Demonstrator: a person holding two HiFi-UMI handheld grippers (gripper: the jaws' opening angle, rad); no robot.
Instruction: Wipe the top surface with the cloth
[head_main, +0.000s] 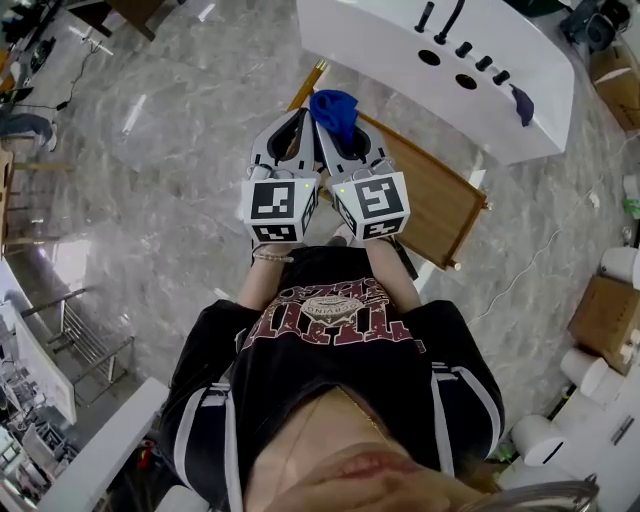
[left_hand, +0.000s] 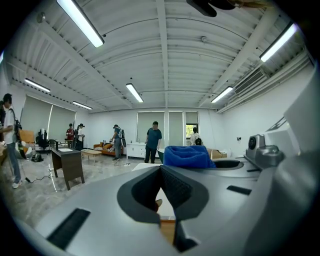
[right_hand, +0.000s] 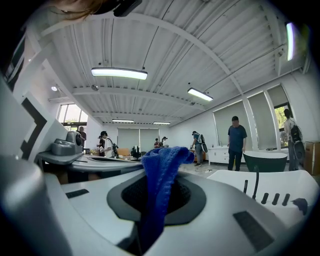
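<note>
In the head view I hold both grippers side by side, high over a small wooden table (head_main: 440, 205). My right gripper (head_main: 326, 128) is shut on a blue cloth (head_main: 335, 108) that bunches up past its tips. In the right gripper view the cloth (right_hand: 161, 172) hangs between the pads and covers the middle of the right gripper (right_hand: 156, 186). My left gripper (head_main: 298, 122) is beside it, jaws together with nothing in them. In the left gripper view the left gripper (left_hand: 161, 169) shows pads meeting at the tip, with the cloth (left_hand: 187, 156) just beyond to the right.
A white unit (head_main: 440, 70) with dark holes and knobs stands past the table. Grey marble floor lies to the left. White rolls (head_main: 590, 372) and boxes are at the right. Several people stand far off in the room, near a black desk (left_hand: 67, 164) and a bathtub (right_hand: 265, 161).
</note>
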